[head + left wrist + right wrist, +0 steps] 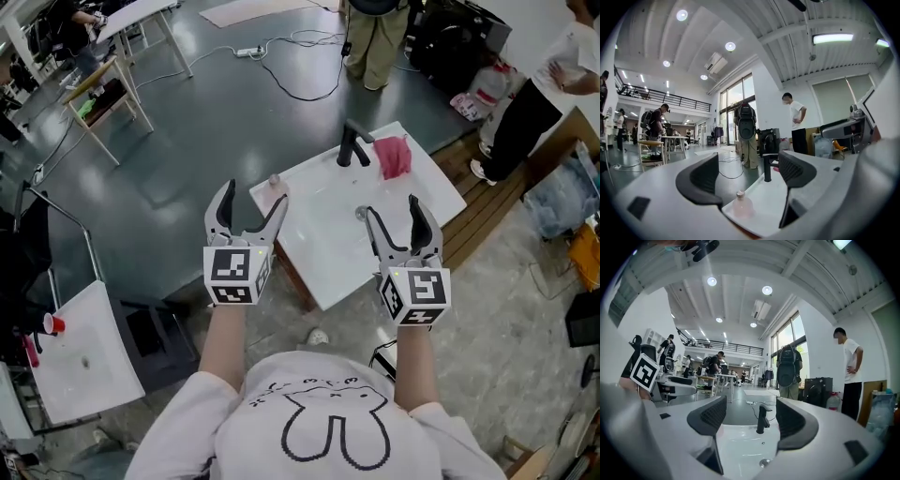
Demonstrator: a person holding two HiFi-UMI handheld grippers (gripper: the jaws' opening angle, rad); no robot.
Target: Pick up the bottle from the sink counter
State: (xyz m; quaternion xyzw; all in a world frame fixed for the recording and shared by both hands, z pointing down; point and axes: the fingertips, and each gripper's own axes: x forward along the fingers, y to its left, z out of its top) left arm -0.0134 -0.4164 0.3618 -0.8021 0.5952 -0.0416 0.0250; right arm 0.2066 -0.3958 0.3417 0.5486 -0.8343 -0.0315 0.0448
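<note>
A small pale pink bottle [275, 190] stands upright on the near left corner of the white sink counter [328, 272]. My left gripper [251, 208] hovers open just short of it; in the left gripper view the bottle [741, 205] shows low between the jaws, beyond their tips. My right gripper [394, 217] is open too, held over the basin with nothing in it. The right gripper view looks across the basin at the black faucet [761, 419] and the drain [764, 463].
A black faucet [352, 142] and a pink cloth [394, 156] sit at the sink's far edge. Another white sink [80, 356] with a red cup [53, 324] is at lower left. People stand beyond the sink [375, 37] and at the right [534, 103]. Cables trail on the floor [291, 84].
</note>
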